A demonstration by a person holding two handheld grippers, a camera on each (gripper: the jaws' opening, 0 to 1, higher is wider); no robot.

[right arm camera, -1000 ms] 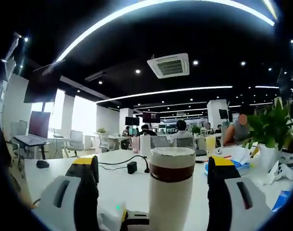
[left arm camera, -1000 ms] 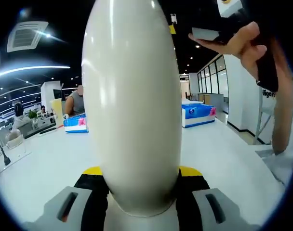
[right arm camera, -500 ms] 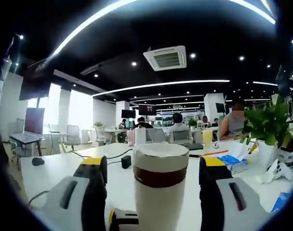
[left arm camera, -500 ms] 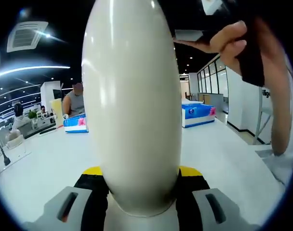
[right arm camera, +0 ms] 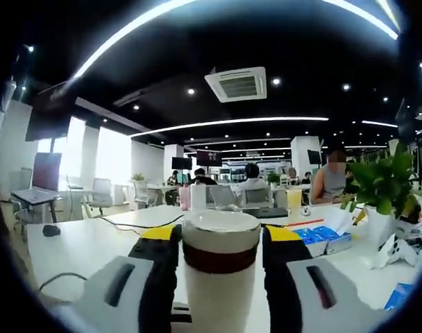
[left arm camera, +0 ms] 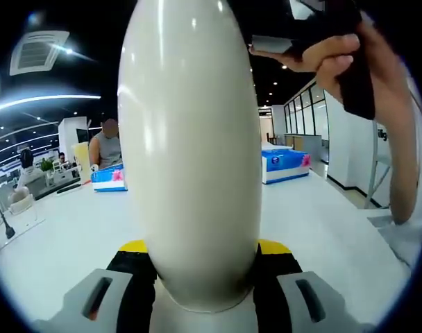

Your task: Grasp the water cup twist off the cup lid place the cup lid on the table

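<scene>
Closing in now, the right tongs (right arm camera: 219, 244) have drawn their yellow-tipped black jaws against both sides of the cream-white cylindrical water cup (right arm camera: 218, 286), right at the dark brown band under its rounded white cup lid (right arm camera: 221, 227); half a second ago those jaws stood well apart from it. Lid is on the cup. In the left gripper view the smooth cream cup body (left arm camera: 189, 149) stands upright and huge, clamped low between the left tongs (left arm camera: 200, 260), unmoved above the white table (left arm camera: 322, 222). Up top right, a hand (left arm camera: 350, 59) holds the other gripper over the cup. A blue-and-white box (left arm camera: 285, 165) sits far back on the table.
</scene>
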